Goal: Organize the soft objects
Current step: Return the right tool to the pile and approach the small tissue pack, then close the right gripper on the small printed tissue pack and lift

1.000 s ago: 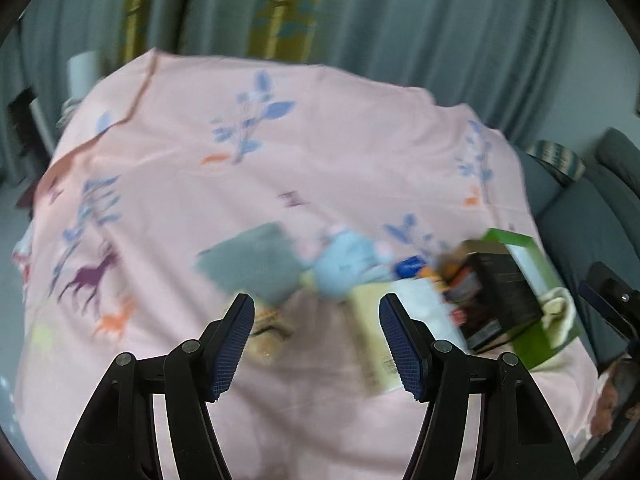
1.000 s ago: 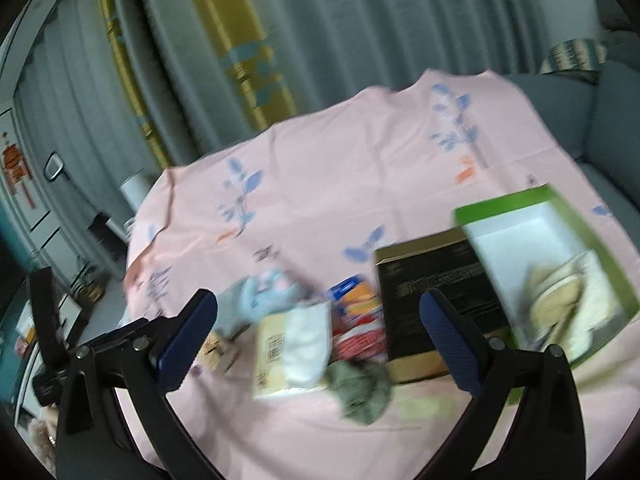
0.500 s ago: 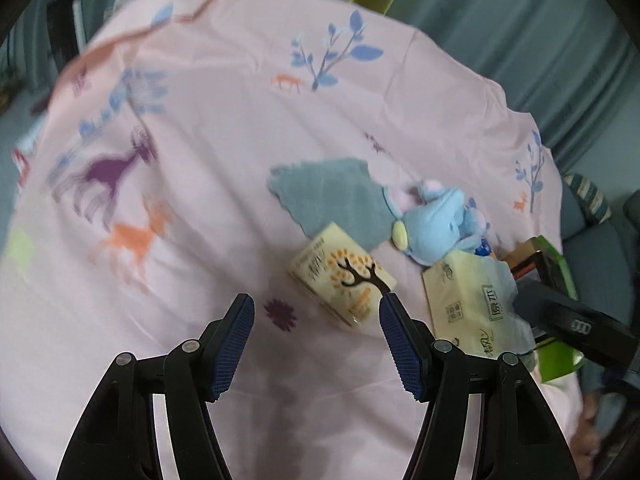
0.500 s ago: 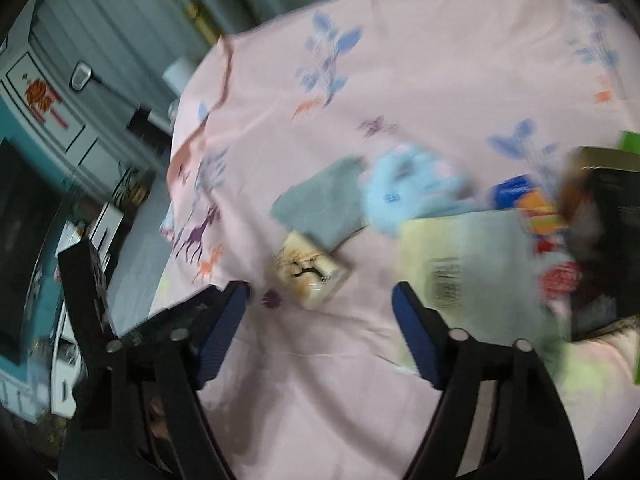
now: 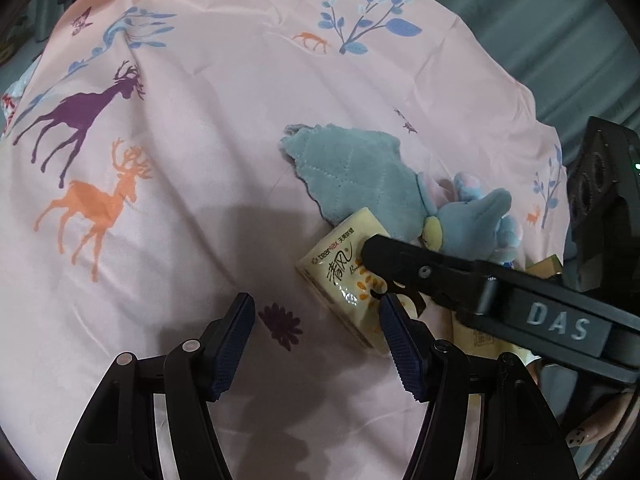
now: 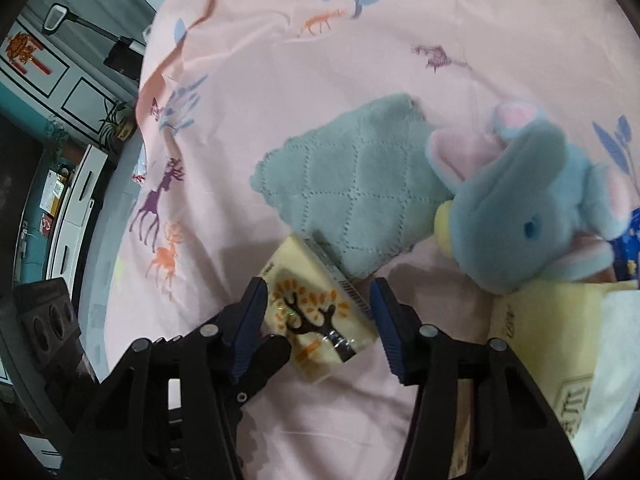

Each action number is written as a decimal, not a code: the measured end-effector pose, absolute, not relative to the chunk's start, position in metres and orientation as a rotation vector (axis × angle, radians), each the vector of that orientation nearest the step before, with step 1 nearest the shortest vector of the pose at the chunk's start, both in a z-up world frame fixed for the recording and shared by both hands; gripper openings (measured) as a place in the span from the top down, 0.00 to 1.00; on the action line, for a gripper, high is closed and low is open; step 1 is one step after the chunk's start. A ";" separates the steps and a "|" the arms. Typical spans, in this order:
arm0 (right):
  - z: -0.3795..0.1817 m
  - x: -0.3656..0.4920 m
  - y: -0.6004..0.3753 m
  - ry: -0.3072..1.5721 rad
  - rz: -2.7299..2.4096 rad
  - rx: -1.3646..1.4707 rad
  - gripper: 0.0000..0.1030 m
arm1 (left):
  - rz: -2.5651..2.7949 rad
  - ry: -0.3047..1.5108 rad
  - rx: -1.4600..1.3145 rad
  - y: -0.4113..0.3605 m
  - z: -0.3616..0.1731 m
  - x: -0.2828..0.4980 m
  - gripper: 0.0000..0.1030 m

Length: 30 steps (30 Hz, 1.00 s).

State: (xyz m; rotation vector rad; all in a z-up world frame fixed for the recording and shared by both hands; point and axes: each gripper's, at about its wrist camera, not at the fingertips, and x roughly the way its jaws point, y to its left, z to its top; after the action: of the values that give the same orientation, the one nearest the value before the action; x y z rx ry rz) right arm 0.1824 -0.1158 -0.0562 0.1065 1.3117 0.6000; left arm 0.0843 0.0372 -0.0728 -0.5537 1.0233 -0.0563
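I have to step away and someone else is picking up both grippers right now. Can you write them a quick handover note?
Right gripper: open, jaws straddling the small yellow tissue pack, not closed on it.
Left gripper: open, holding nothing, just left of that pack over the pink tablecloth.
Grey-green cloth lies flat behind the pack; blue plush elephant lies beside the cloth; a larger tissue pack is on the right.
Done: nothing visibly sorted here.
Left: grasp the small pack, then move cloth, plush and larger pack.

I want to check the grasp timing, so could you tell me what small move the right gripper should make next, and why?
Probably close the right gripper: its open fingers already straddle the tissue pack, which lies on the cloth between them.
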 end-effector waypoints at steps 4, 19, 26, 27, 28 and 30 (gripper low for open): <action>-0.066 0.184 -0.117 1.332 0.615 0.118 0.53 | -0.102 1.020 -0.581 0.033 -0.077 0.090 0.53; -0.021 0.151 -0.161 1.175 0.609 0.221 0.58 | -0.212 0.892 -0.412 -0.005 -0.022 0.068 0.66; 0.015 0.126 -0.203 1.073 0.544 0.272 0.58 | -0.308 0.829 -0.318 -0.043 0.014 0.052 0.66; 0.020 0.122 -0.209 1.057 0.532 0.274 0.58 | -0.324 0.819 -0.305 -0.050 0.019 0.051 0.66; 0.025 0.118 -0.215 1.040 0.520 0.274 0.58 | -0.344 0.807 -0.284 -0.058 0.024 0.049 0.66; 0.036 0.111 -0.232 1.010 0.490 0.281 0.58 | -0.374 0.787 -0.243 -0.074 0.032 0.047 0.66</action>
State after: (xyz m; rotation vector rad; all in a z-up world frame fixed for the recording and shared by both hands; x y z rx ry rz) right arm 0.1113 -0.2315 0.0359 0.2811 1.0103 0.4899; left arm 0.0470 -0.0741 0.0320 -0.2434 0.7869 -0.3736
